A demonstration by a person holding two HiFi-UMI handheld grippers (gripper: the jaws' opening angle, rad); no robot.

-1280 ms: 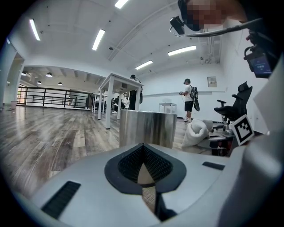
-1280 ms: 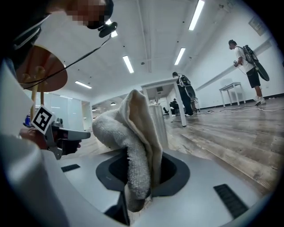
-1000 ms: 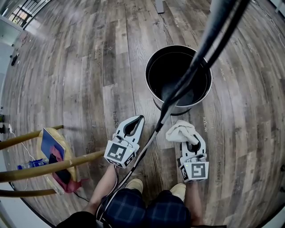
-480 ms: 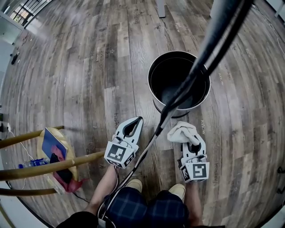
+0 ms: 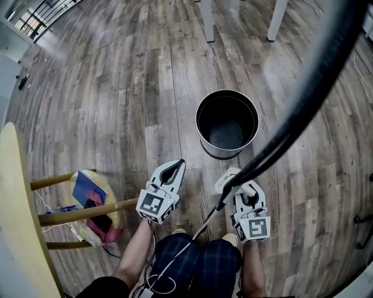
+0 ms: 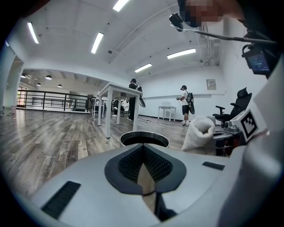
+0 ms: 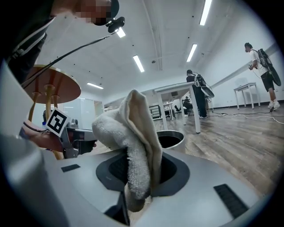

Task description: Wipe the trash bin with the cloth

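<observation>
A round metal trash bin with a dark inside stands upright on the wood floor, ahead of both grippers. My right gripper is shut on a white cloth, which bunches up over its tips a short way short of the bin. In the right gripper view the cloth stands up between the jaws, with the bin behind it. My left gripper is shut with nothing in it, left of the cloth. The left gripper view shows the bin straight ahead and the cloth at the right.
A wooden stool with a bag and small items under it stands at the left. Two white table legs rise beyond the bin. A black cable crosses the head view. Several people stand far off in the room.
The head view has pulled back: the bin looks smaller and lies farther ahead of both grippers. The cloth stays held in the right gripper, and the left gripper stays shut.
</observation>
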